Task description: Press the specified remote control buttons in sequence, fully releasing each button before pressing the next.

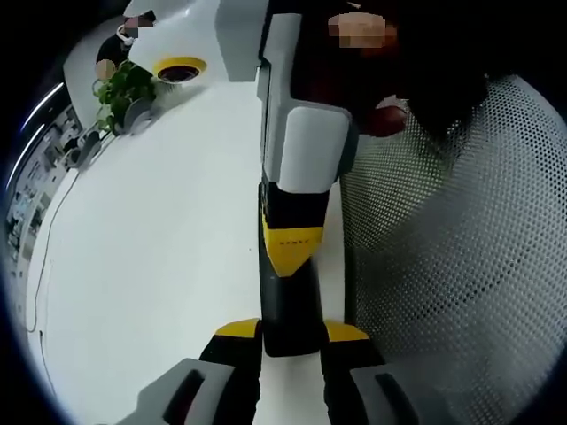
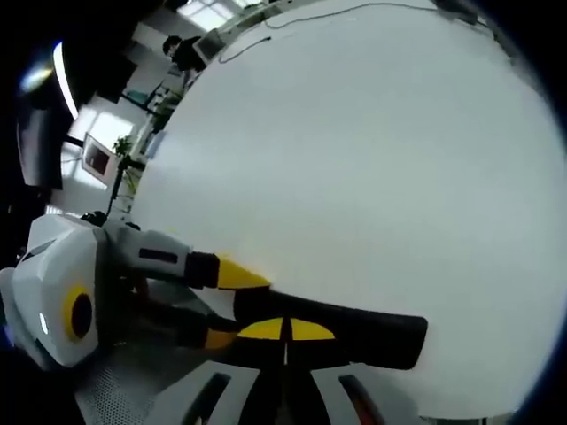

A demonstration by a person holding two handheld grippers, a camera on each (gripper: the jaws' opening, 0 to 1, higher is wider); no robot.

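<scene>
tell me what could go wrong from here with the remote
1. The left gripper clamps the remote by one end, so the right gripper's closed tips bearing on it could tilt it or skid off.
2. It sits near the table edge beside a mesh chair; a slip could drop it.

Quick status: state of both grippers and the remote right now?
Long black plastic remote control: lying on the white table, clamped at one end.
Left gripper: shut on the remote control, one jaw on each side.
Right gripper: shut, yellow tips together, set down on the remote's top face.
</scene>
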